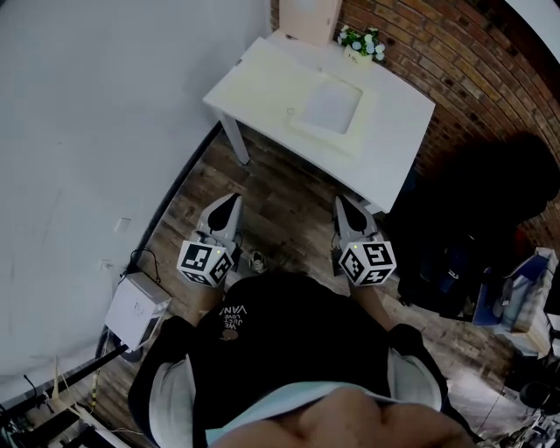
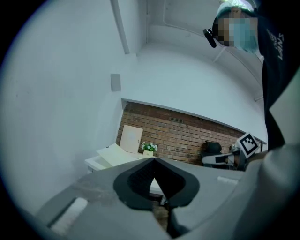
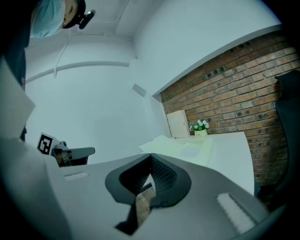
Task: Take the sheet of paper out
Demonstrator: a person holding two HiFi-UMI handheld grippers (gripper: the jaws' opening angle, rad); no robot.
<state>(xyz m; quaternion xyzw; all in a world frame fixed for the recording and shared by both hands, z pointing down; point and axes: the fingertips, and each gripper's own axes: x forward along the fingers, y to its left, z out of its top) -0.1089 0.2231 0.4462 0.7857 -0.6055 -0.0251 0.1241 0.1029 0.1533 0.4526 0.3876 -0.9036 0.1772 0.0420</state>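
The left tool [image 1: 230,199] and the right tool [image 1: 342,201] are both clenched with nothing between their jaws, side by side above the wooden floor [image 1: 289,214]. Well ahead of the 2 tools, the sheet of paper [image 1: 331,105] lies on a cream folder [image 1: 278,80] on the white worktop [image 1: 398,131].

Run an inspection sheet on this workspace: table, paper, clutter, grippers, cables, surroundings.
Surface: white table, standing against the wall.
Job's things: sheet lying flat on a cream folder, untouched.
Clutter: flower pot and board at the table's back edge.
Grippers: left gripper and right gripper both shut, empty, short of the table.
Cables: black cable by a white box on the floor.
Surroundings: brick wall, dark chair, wood floor.
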